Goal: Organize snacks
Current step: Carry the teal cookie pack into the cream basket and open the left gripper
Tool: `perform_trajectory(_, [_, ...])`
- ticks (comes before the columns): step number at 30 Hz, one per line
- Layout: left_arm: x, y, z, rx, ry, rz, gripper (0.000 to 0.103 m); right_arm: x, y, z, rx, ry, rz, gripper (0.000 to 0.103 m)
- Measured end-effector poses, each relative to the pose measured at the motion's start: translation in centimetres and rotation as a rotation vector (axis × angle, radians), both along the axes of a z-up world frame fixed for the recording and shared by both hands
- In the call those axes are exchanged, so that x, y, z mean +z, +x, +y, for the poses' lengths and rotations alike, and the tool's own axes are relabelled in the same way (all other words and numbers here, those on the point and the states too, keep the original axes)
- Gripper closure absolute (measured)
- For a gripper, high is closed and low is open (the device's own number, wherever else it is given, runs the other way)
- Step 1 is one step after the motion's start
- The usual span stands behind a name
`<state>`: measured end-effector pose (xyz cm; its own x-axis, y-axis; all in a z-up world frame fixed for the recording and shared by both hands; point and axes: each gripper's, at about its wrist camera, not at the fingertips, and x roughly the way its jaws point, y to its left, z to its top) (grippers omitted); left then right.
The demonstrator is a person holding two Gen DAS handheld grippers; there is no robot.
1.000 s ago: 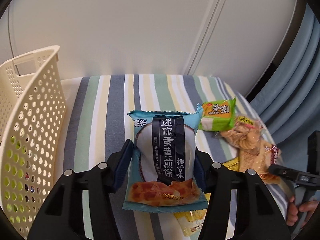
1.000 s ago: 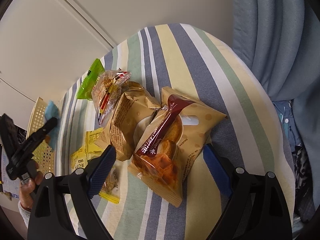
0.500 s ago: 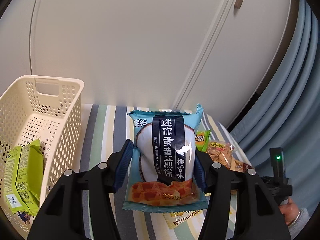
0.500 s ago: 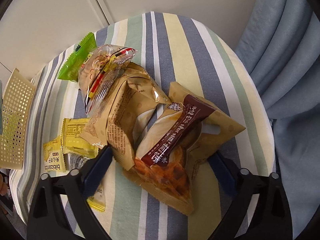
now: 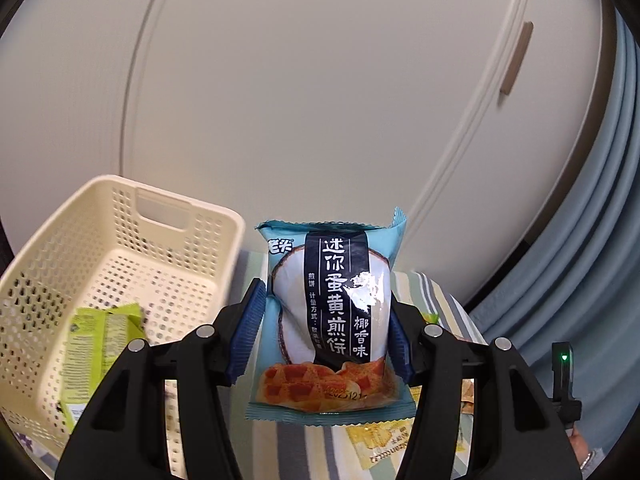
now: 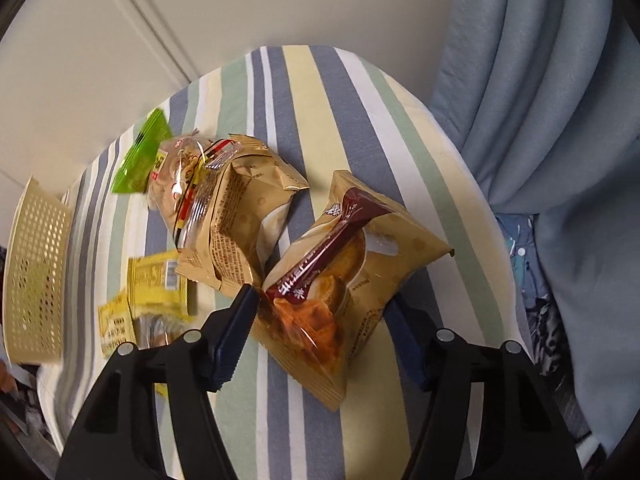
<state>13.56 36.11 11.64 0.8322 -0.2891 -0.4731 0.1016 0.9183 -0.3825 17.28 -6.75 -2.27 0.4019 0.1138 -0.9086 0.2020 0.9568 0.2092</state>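
Left gripper (image 5: 326,334): pads pressed on both sides of the blue packet (image 5: 330,316), which it holds upright, clear of the striped cloth (image 5: 434,292). Against the frame one second back, the packet sits the same way between the pads, but the view behind it has changed. Then only the basket's (image 5: 120,240) side wall showed at far left and the cloth filled the middle. Now the basket's open top and handle slot face the camera, just left of the packet, and the white cabinet (image 5: 320,100) fills the upper view. A green packet (image 5: 100,344) lies inside the basket on the floor of it, blurred.

Right gripper (image 6: 320,334): one second back its fingers stood wide, apart from the tan packet (image 6: 348,272). Now they are narrower, around the packet's near end; the left pad (image 6: 234,336) touches its edge, while the right pad is largely hidden behind the packet, so contact there cannot be told. The packet lies on the cloth. A second tan packet (image 6: 244,216), a clear-wrapped snack (image 6: 184,184), a green one (image 6: 140,158) and yellow sachets (image 6: 156,284) lie to its left. Blue curtain (image 6: 560,120) hangs right.
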Motion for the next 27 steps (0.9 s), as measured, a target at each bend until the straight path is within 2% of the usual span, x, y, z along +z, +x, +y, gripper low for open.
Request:
perform_trajectory(7, [0.8, -1.0, 5.1, 0.146, -0.028, -0.023, 0.046, -0.5, 2.8, 0.7, -0.019, -0.072, 0.034, 0.024])
perform_trajectory(12, [1.0, -1.7, 7.7, 0.256, 0.011, -0.024, 0.046, -0.6, 3.3, 1.2, -0.007, -0.117, 0.035, 0.023])
perform_trajectory(14, [0.9, -1.8, 8.3, 0.304, 0.043, -0.008, 0.046, -0.4, 3.1, 1.4, 0.006, -0.122, 0.029, 0.029])
perform_trajectory(15, [0.8, -1.8, 8.6, 0.326, 0.050, 0.001, 0.042, -0.3, 2.9, 1.7, 0.013, -0.124, 0.026, 0.031])
perform_trajectory(17, [0.6, -1.8, 9.0, 0.352, 0.050, 0.014, 0.022, 0.1, 2.3, 2.0, 0.024, -0.142, 0.018, 0.041])
perform_trajectory(18, [0.6, -1.8, 9.2, 0.370, 0.054, 0.015, 0.019, 0.4, 2.0, 2.4, 0.030, -0.150, 0.015, 0.042])
perform_trajectory(21, [1.0, -2.1, 9.2, 0.385, 0.068, 0.005, 0.016, 0.6, 0.9, 2.6, 0.042, -0.152, 0.013, 0.045])
perform_trajectory(23, [1.3, -2.5, 9.2, 0.382, 0.064, -0.005, 0.011, 0.7, 0.1, 2.5, 0.043, -0.141, 0.007, 0.046])
perform_trajectory(27, [1.6, -2.4, 9.0, 0.374, 0.055, -0.021, 0.011, 1.7, -1.5, 2.1, 0.037, -0.087, -0.029, 0.046])
